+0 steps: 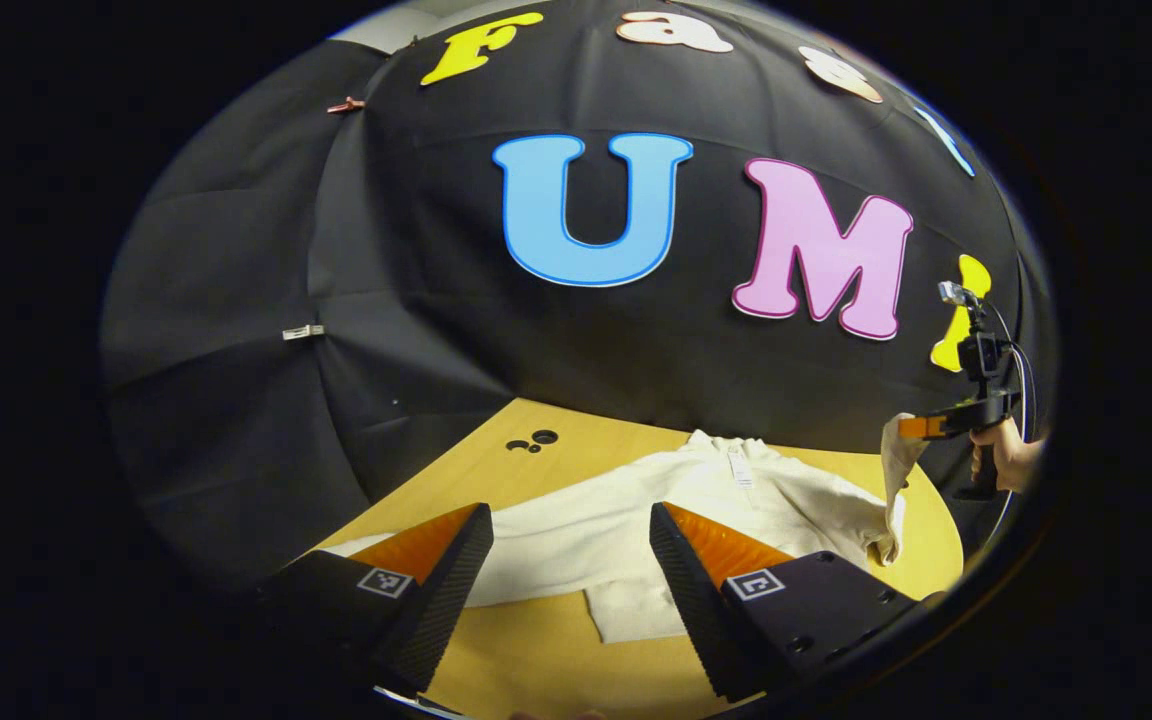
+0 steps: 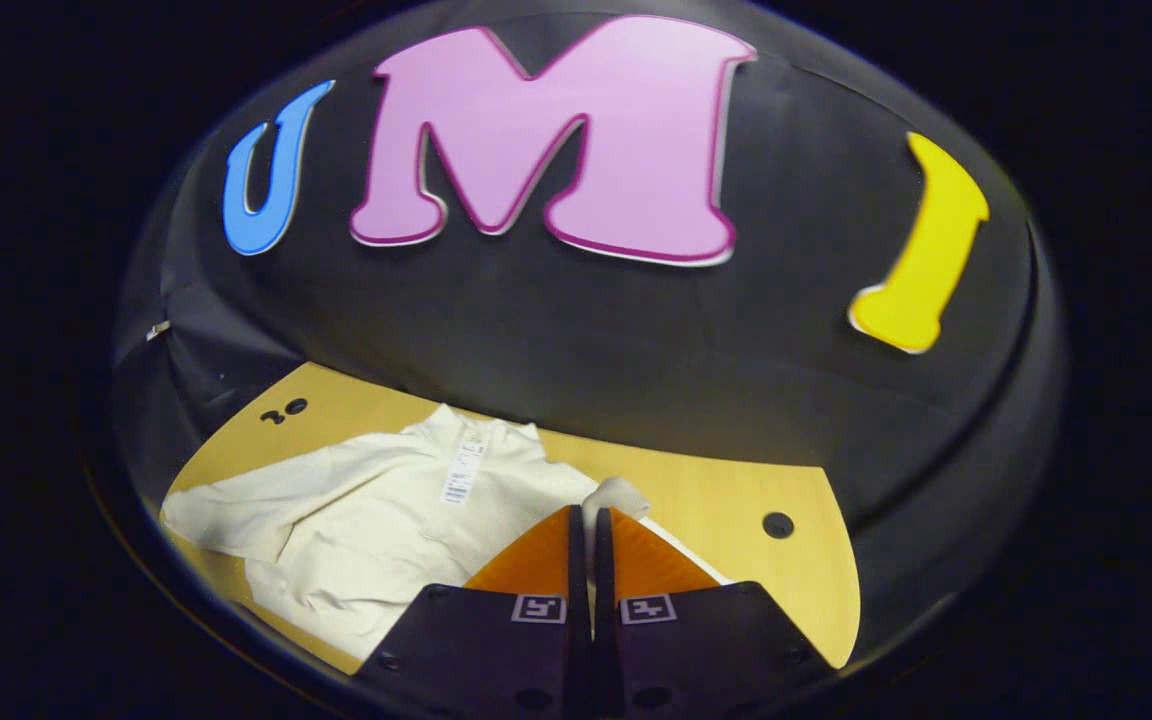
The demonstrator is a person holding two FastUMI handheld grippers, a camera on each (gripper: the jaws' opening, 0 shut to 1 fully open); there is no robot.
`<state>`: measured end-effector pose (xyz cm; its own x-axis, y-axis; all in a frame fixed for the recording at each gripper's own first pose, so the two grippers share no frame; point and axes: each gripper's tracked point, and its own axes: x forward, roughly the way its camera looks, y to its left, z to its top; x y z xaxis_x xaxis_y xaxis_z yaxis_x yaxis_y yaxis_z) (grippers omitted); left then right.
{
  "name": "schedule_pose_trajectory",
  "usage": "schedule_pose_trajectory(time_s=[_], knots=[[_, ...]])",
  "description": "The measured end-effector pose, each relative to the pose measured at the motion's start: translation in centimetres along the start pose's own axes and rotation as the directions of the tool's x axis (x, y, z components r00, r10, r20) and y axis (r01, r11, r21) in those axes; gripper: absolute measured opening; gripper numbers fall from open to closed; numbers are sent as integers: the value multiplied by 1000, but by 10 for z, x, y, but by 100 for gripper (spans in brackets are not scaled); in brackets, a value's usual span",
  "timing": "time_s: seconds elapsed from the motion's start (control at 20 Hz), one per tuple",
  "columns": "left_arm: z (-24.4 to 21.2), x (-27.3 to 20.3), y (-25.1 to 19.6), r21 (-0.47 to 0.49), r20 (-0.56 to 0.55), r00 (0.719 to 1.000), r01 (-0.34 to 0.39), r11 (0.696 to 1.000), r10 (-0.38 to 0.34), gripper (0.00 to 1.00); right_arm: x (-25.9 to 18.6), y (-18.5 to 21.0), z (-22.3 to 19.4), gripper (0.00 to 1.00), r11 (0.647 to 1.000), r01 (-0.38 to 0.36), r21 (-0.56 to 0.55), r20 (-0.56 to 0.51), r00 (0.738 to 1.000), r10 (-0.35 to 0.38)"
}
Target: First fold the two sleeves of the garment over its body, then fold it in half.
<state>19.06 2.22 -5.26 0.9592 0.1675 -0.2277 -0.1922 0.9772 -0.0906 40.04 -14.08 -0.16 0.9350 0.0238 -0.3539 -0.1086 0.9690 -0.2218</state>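
1. Garment: a cream long-sleeved sweater [image 2: 376,520] was laid flat on the wooden table [image 2: 736,500], collar toward the booth wall, with a paper tag [image 2: 463,470] hanging at the neckline. It was spread open, presumably so that both sleeves could be reached and folded inward.

2. Right gripper [image 2: 591,525]: its orange-backed fingers were pressed together on the cuff of the right sleeve [image 2: 616,495], a small roll of cream fabric showing just above the tips. In the left gripper view the same gripper [image 1: 921,428] was seen raised above the table's far side, held by a hand [image 1: 1011,455], with the sleeve [image 1: 896,480] hanging from it down to the shoulder. The lift was judged to serve the carrying of that sleeve over the body.

3. Left gripper [image 1: 571,545]: its fingers were spread wide apart and empty, poised above the near edge of the sweater. The left sleeve [image 1: 536,550] lay stretched out flat between and beyond them, not yet folded. The open stance was judged a readiness to take that sleeve.

4. Table: two dark holes [image 1: 536,440] were noted near its far corner, well apart from the garment.

5. Progress: the first sleeve fold was judged under way; the second sleeve and the halving remained undone.
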Motion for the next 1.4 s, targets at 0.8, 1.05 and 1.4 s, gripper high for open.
schedule_pose_trajectory(time_s=[0.8, 1.05, 1.4], knots=[[-24, 5, 116, -57, -57, 985, -168, 984, 165, 98, 113, 302, 3, 5, 928, -318, -195, -85, 948, 307], [-35, 3, 126, -86, -77, 979, -196, 977, 189, 98, 116, 368, -17, 14, 892, -422, -164, -120, 906, 407], [-51, 10, 142, -112, -100, 973, -220, 969, 209, 98, 73, 344, 6, 95, 903, -416, -108, -32, 909, 415]])
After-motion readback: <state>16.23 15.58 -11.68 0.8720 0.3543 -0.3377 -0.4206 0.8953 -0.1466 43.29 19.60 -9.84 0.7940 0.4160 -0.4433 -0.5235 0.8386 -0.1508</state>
